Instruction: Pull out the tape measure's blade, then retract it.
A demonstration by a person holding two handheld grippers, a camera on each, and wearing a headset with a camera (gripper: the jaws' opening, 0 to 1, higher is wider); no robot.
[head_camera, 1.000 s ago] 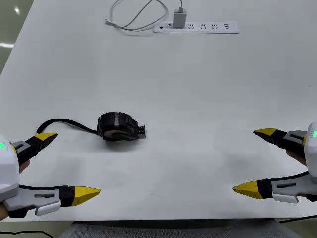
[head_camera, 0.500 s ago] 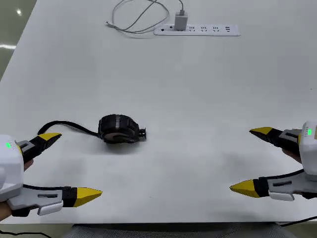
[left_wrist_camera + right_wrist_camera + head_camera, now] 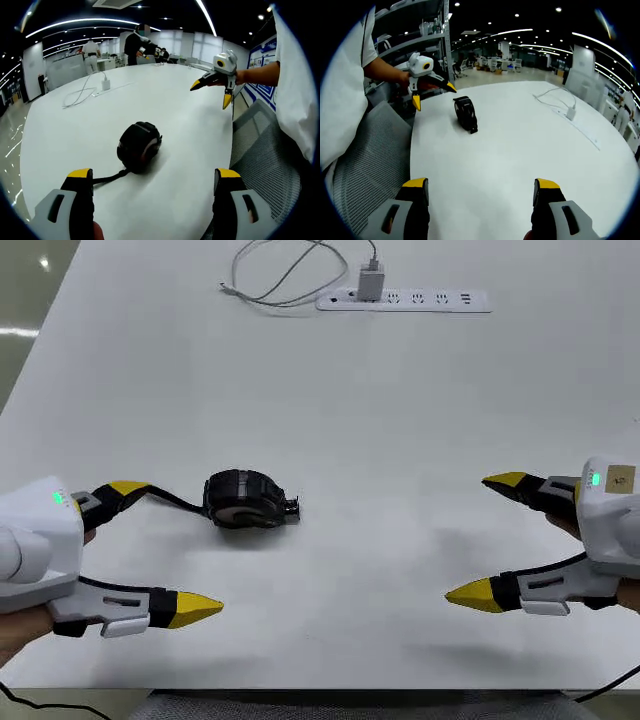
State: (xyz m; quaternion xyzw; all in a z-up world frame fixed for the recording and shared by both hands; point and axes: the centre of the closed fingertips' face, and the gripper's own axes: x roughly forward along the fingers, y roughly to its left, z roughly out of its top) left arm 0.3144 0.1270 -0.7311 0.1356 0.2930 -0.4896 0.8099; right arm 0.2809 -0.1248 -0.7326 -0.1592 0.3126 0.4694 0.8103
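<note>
Tape measure (image 3: pixel 245 500), black, blade in, lying loose on tabletop (image 3: pixel 380 420) just ahead of my left gripper (image 3: pixel 168 547); it and my right gripper (image 3: pixel 481 537) both gape wide, empty; risk, I judge: case skids if I tug its hook (image 3: pixel 292 507) unpinned.

The left gripper (image 3: pixel 175 546) moved right and farther in, toward the tape measure (image 3: pixel 247 500), and its far jaw covered the strap's (image 3: pixel 180 502) left end. The right gripper (image 3: pixel 466 537) edged left.
</note>
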